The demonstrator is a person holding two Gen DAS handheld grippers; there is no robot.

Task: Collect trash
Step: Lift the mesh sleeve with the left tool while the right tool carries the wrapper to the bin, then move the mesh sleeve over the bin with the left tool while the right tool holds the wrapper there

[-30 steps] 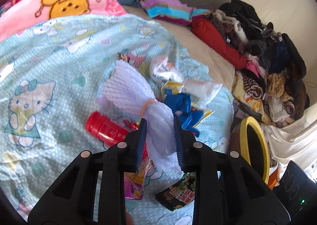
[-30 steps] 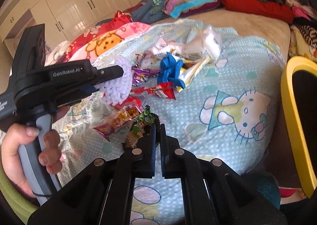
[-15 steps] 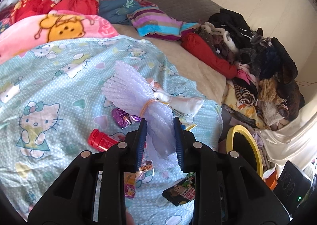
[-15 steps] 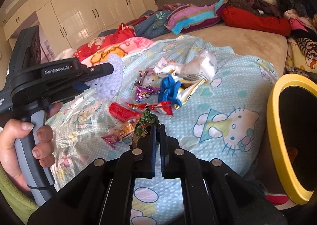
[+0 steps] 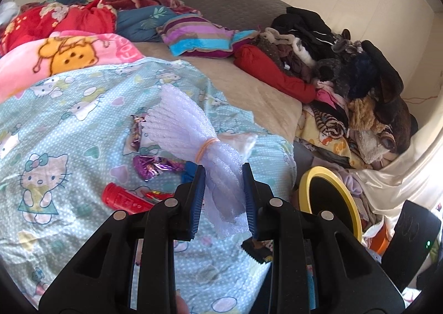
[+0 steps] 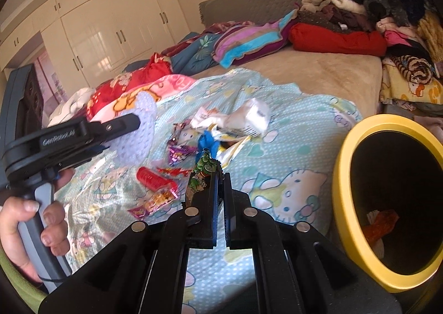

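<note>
1. The bin's point(image 6: 343, 192) lower rim is cut off by the picture's edge, and the green wrapper's point(image 6: 203, 173) print is unreadable.
2. The left gripper point(image 5: 224, 184) clamps a white foam net bundle point(image 5: 191, 134) above the blanket point(image 5: 83, 109); the right gripper point(image 6: 220, 184), nearly closed, pinches the wrapper.
3. A red tube point(image 6: 153, 178) and more wrappers lie beyond; the bin is to the right.

Home bedroom: bed point(image 6: 318, 76), wardrobe point(image 6: 110, 26), clothes pile point(image 5: 346, 70).
</note>
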